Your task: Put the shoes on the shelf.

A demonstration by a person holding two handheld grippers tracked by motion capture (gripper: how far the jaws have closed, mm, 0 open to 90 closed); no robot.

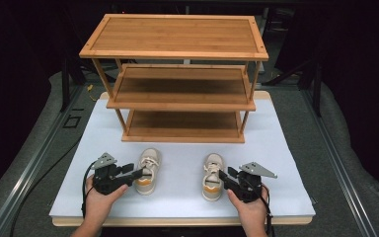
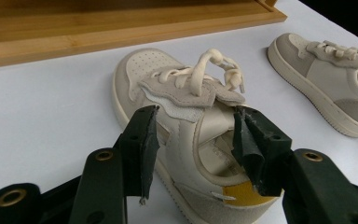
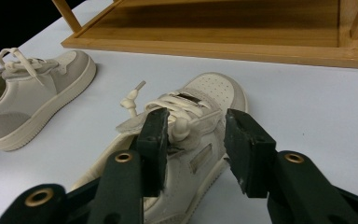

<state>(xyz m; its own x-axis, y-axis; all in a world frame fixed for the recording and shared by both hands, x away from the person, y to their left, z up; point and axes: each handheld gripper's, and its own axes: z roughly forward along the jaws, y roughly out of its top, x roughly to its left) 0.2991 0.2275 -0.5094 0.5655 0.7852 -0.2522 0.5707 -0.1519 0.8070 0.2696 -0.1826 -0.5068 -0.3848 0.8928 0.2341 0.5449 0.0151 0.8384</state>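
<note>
While two small cream sneakers sit toes-forward on the white tabletop (image 1: pixel 276 148), my left gripper (image 2: pixel 196 135) has its jaws spread around the collar of the left shoe (image 1: pixel 148 177), one jaw outside and one in the opening, not yet closed. My right gripper (image 3: pixel 193 135) straddles the right shoe (image 1: pixel 212 176) likewise, jaws apart. At twelve o'clock stands a three-tier bamboo rack (image 1: pixel 177 74).
</note>
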